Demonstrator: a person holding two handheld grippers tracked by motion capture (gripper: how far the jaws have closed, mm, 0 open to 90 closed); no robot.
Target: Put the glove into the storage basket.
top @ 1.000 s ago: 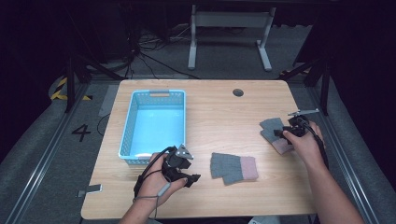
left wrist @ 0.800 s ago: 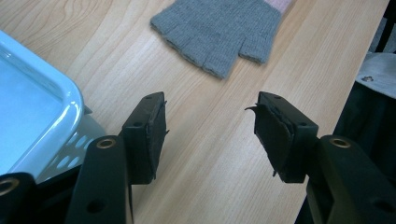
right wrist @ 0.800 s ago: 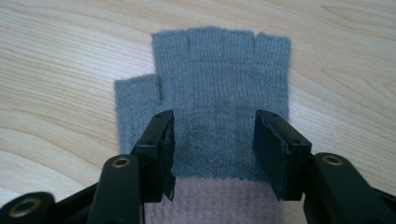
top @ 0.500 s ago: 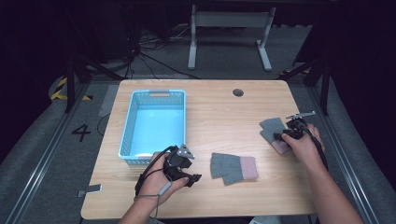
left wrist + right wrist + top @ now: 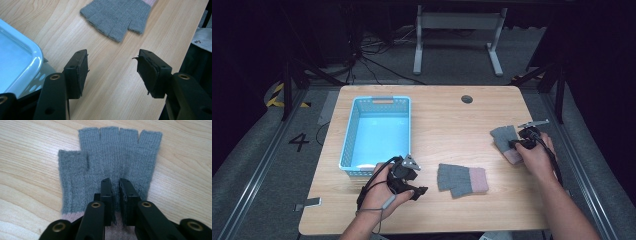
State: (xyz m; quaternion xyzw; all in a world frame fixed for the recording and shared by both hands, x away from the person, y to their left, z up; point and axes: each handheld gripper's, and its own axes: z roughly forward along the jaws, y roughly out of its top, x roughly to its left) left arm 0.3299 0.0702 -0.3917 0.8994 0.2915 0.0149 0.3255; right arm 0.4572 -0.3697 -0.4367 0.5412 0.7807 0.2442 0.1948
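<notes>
A grey fingerless glove with a pink cuff (image 5: 112, 152) lies flat at the table's right side (image 5: 503, 135). My right gripper (image 5: 115, 182) rests on it near the cuff. Its jaws have just been closing and now pinch a fold of the knit between them (image 5: 514, 144). A second glove of the same kind (image 5: 459, 179) lies near the front middle. My left gripper (image 5: 418, 189) hovers just left of this glove, jaws open and empty (image 5: 112, 67), with the glove (image 5: 117, 15) ahead of them.
A light blue plastic basket (image 5: 349, 135) stands empty on the left half of the wooden table, and its corner (image 5: 25, 57) is close beside my left jaw. A round cable hole (image 5: 467, 99) sits near the far edge. The table's front edge is near both hands.
Both hands stay where they were. The right gripper's jaws have drawn together on the glove beneath them.
</notes>
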